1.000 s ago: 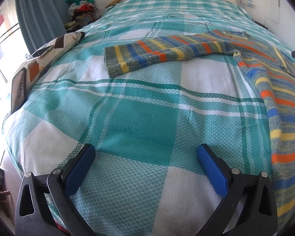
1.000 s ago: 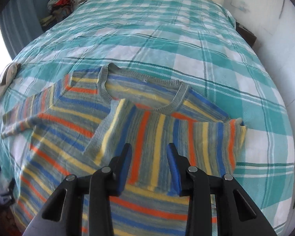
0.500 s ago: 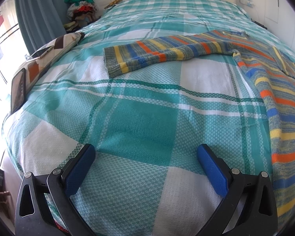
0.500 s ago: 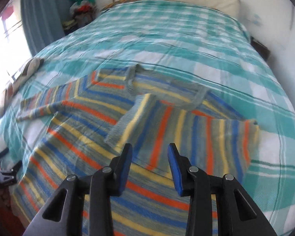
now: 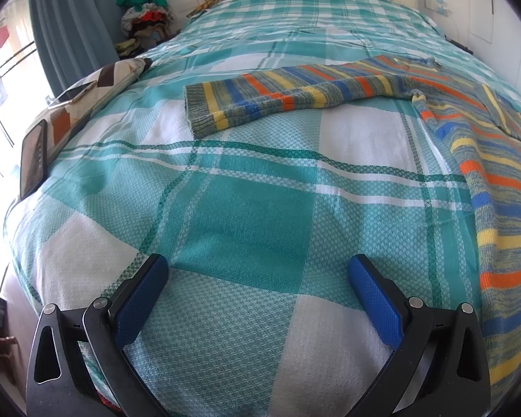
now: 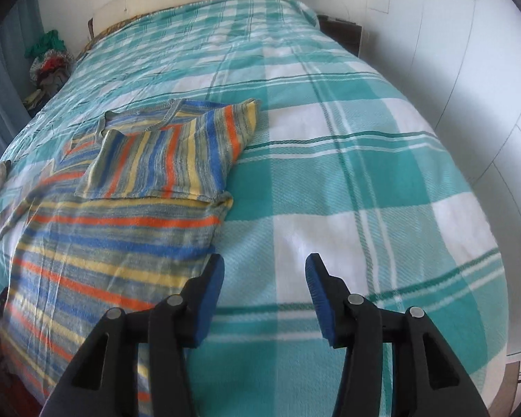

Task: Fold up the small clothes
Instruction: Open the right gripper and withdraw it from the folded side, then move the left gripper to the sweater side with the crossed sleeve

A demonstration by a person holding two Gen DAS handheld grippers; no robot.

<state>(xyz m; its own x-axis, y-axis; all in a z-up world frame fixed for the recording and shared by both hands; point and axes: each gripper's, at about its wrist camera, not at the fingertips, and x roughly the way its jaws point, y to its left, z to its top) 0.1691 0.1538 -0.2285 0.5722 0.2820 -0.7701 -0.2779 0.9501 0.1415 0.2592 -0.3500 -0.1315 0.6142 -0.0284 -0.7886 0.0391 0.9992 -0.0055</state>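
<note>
A wide bed [image 6: 382, 160] under a teal and white checked cover carries a striped knitted sweater [image 6: 97, 243], lying flat on the bed's near left part in the right wrist view, its right sleeve [image 6: 163, 163] already folded across the chest. The risk, as I judge it, is that the loose folded sleeve slides open or the knit bunches if the body is dragged across the soft cover. Only the left wrist view shows the other sleeve [image 5: 288, 99] stretched out unfolded, with the left tool [image 5: 257, 274] spread wide over bare cover; the right wrist view shows the right tool [image 6: 264, 271] opening with nothing between its pads, beside the sweater's right edge.
</note>
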